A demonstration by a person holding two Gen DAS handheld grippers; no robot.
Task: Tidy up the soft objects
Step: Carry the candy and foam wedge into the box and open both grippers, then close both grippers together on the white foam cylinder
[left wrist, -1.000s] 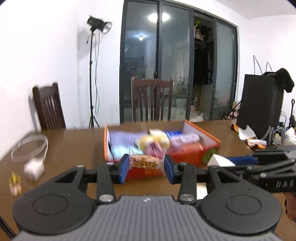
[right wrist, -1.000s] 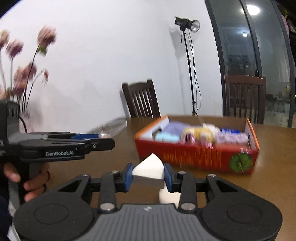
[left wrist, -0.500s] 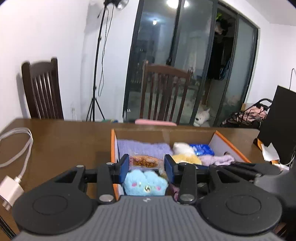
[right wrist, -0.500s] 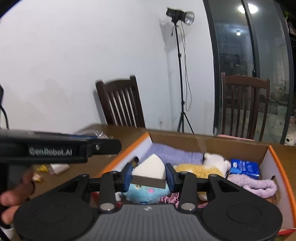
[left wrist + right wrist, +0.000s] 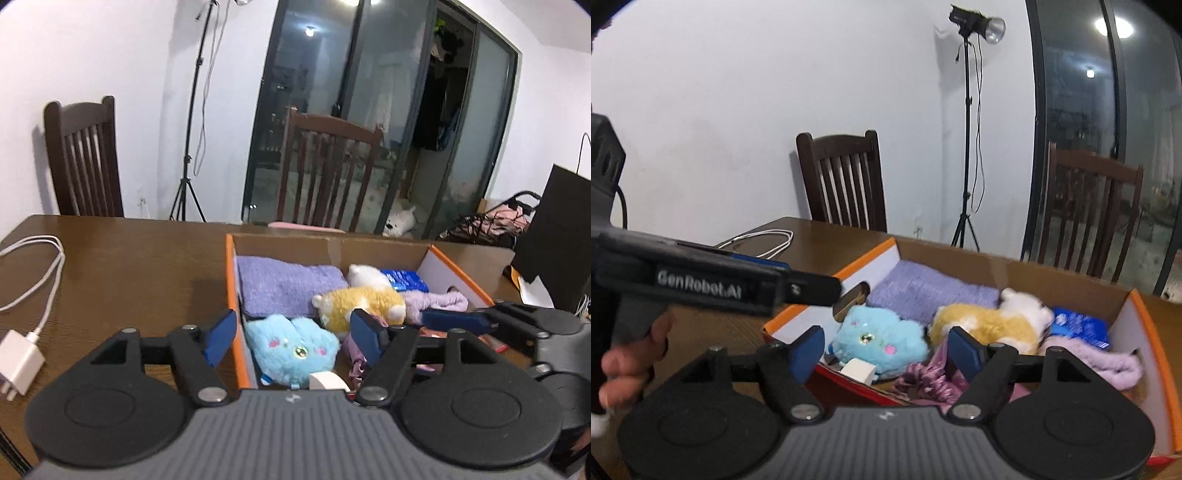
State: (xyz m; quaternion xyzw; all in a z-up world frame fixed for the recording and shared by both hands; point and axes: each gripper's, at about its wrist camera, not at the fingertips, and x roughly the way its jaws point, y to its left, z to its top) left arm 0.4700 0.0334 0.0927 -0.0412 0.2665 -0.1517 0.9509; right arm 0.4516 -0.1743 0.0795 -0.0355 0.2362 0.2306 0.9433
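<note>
Soft toys and cloths fill the orange-edged cardboard box (image 5: 232,295) on my desk (image 5: 129,266), which sits toward the desk's far right part. My left tongs (image 5: 291,338) hang over the box's near left corner and my right tongs (image 5: 886,350) over its near edge. Both have just been opening; their blue pads stand wide apart and press on nothing.

Below the pads, at the box's near edge, lies a white sponge wedge (image 5: 860,370) touching a blue plush toy (image 5: 291,349). Behind it, against the left wall, rests a folded purple towel (image 5: 288,288). A yellow and white plush (image 5: 364,301) lies mid-box, a lilac knit piece (image 5: 1097,363) and a blue packet (image 5: 404,280) toward the right wall, and a purple scrunchie (image 5: 925,380) near the front.

I judge all of these light, squashy and not fragile. The plush is best pinched across its body; the towel would sag, so a fold edge suits it.

"GenRobot.AI" is printed on the side of my left tongs. The packet's writing is too small to read. A white charger and cable (image 5: 22,354) lie by the desk's left edge.
</note>
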